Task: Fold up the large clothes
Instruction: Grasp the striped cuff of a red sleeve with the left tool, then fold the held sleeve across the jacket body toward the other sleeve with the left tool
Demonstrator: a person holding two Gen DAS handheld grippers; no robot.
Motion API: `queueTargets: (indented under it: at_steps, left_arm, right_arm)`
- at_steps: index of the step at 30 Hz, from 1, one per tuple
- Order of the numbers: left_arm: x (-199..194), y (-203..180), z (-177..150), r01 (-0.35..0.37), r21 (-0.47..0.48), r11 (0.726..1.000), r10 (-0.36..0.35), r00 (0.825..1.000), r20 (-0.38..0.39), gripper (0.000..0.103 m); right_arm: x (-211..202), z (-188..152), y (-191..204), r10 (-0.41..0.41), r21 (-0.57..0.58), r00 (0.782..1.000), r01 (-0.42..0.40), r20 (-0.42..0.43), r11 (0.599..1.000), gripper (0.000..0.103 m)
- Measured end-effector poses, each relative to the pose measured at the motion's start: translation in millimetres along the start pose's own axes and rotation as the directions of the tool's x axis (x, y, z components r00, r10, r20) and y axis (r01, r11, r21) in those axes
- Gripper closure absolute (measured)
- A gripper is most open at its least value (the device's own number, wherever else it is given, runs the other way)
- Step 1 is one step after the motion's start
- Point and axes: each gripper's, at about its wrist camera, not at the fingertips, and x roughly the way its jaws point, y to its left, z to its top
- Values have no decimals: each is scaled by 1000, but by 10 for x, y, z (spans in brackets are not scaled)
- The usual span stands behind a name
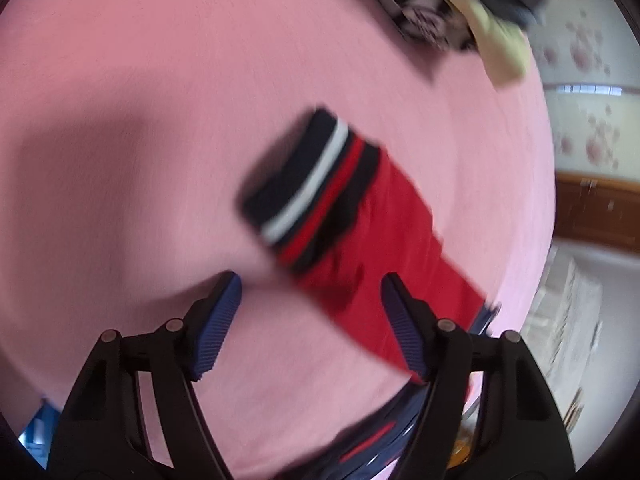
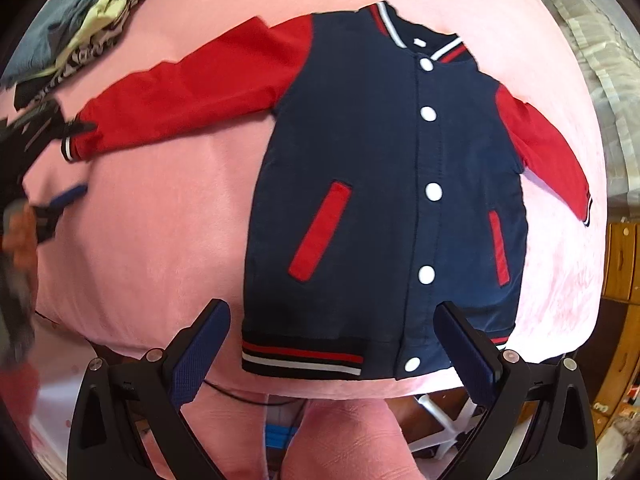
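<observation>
A navy varsity jacket (image 2: 360,168) with red sleeves and white snaps lies flat, front up, on a pink cloth (image 2: 160,240). Its left sleeve (image 2: 192,88) stretches out to the left; its striped cuff (image 1: 308,188) shows blurred in the left wrist view. My left gripper (image 1: 312,320) is open just above that sleeve (image 1: 384,248), holding nothing; it also shows at the left edge of the right wrist view (image 2: 60,164). My right gripper (image 2: 332,344) is open over the jacket's striped hem (image 2: 304,356), holding nothing.
A pile of other clothes (image 2: 80,28) lies at the far left corner of the pink cloth, also in the left wrist view (image 1: 460,4). Wooden furniture (image 2: 620,264) stands to the right. The cloth's front edge (image 2: 340,392) is just below the hem.
</observation>
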Motion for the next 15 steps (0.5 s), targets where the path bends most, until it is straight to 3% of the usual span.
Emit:
queueTargets:
  at_steps: [3,5,6,11,15]
  left_arm:
    - [68,-62,105,-8,-1,1000,8,998,56,44]
    - [90,-128,108,-47,20,999,45,995,85,72]
    - [99,-166,134,-61,33,998,57,993,101,77]
    - [-11,-249,167,20,11,1000,-22,987,162,82]
    - [-280,-536,104,58,110,992,-83,967,242,82]
  right_arm:
    - [37,7,18,-9,-7,1000,9,-20,1000,0]
    - [66,22,16,-8,-3,999,8,-32,1000,0]
    - [76,41,13,-8,-1,999,8,-35,1000,0]
    - [84,105,-71,-7,0,1000,7,-26,1000,0]
    - [20,186,-237,37,36,999,-38,20,999,0]
